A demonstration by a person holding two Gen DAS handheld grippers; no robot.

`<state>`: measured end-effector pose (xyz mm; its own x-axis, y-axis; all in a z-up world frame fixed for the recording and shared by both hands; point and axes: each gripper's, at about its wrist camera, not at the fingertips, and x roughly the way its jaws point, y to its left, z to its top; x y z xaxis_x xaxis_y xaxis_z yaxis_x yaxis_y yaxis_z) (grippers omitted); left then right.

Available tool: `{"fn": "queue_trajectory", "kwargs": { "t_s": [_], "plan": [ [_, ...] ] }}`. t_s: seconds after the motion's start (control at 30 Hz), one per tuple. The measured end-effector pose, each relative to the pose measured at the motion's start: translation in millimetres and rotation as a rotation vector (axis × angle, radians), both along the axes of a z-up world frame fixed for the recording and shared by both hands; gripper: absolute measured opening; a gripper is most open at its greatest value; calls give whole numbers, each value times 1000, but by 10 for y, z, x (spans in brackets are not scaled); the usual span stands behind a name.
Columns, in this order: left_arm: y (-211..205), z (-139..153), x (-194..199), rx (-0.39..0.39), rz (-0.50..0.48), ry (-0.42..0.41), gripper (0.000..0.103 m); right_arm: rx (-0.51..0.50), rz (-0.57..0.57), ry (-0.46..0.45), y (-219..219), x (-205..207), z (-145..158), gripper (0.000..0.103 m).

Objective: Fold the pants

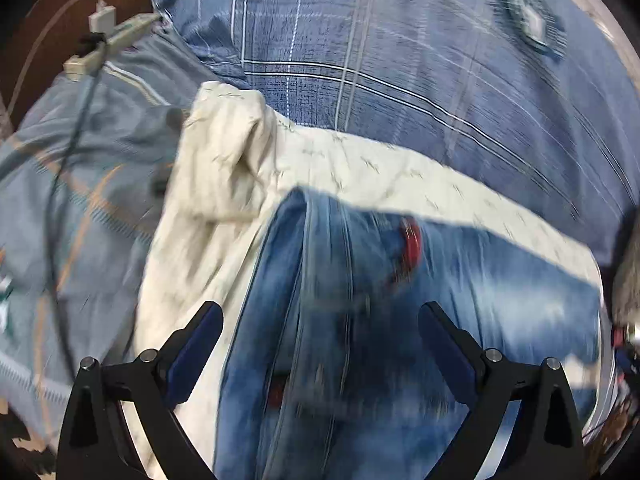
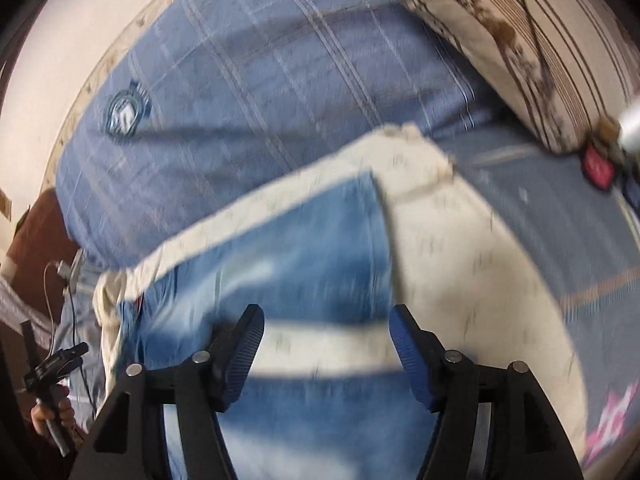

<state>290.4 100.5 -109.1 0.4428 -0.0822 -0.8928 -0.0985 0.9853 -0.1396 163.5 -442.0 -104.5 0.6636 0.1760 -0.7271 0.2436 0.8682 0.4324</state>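
Through the left wrist camera I see my left gripper (image 1: 320, 320) released, jaws spread wide above the jeans (image 1: 460, 280), nothing clasped. The jeans lie on a cream cloth (image 1: 224, 168) on the bed, with a blue plaid quilt (image 1: 400, 40) toward twelve o'clock and a cable (image 1: 60, 184) at nine. Through the right wrist camera my right gripper (image 2: 326, 332) also hangs released over the jeans (image 2: 280, 240); a striped pillow (image 2: 520, 40) sits at two o'clock.
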Motion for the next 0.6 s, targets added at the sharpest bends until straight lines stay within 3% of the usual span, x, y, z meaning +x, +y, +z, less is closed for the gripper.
{"fn": "queue_trajectory", "kwargs": {
  "t_s": [0.17,0.33,0.5,0.53,0.6],
  "plan": [
    [-39,-212,522,-42,23,33,94,-3,-24,29,-309,585,-158,69],
    [-112,-463,832,-73,-1,107,51,6,-51,58,-481,1074,-400,69],
    [-122,-626,961,-65,-1,134,29,55,-16,71,-433,1417,-624,69],
    [-115,-630,959,-73,0,129,25,32,4,78,-369,1470,-644,65],
    [-118,-584,930,-70,-9,100,21,-99,22,120,-207,1550,-643,34]
  ]
}}
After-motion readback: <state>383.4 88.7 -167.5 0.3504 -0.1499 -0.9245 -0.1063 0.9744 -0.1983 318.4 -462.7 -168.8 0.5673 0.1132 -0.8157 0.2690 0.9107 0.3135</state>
